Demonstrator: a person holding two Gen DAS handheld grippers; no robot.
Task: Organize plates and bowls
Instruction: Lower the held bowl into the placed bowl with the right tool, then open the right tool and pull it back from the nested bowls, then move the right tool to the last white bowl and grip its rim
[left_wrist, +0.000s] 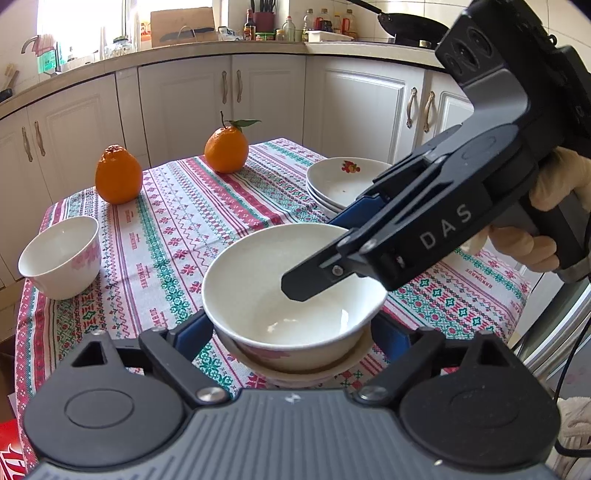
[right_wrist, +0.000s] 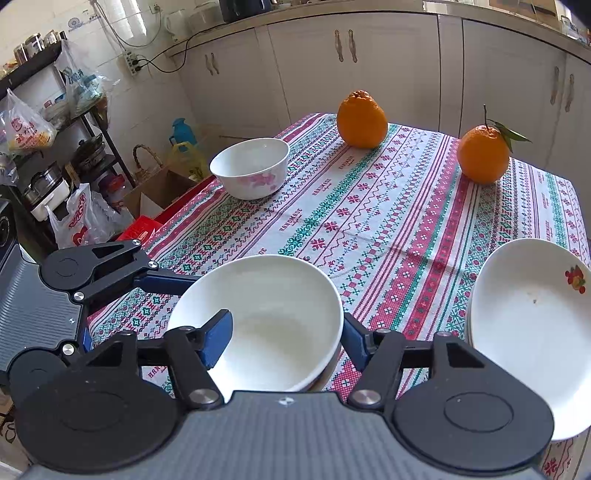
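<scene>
Both cameras look steeply down from very near on the stacked white bowl (left_wrist: 291, 295) (right_wrist: 258, 321), the left one from its near side facing the cabinets (left_wrist: 221, 110), the right one from its plate-stack (right_wrist: 528, 332) side, and both share the two oranges behind it.

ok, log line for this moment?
top bowl nested in lower bowl | right claw: open, straddling top bowl's rim | left claw: open, flanking both bowls
</scene>
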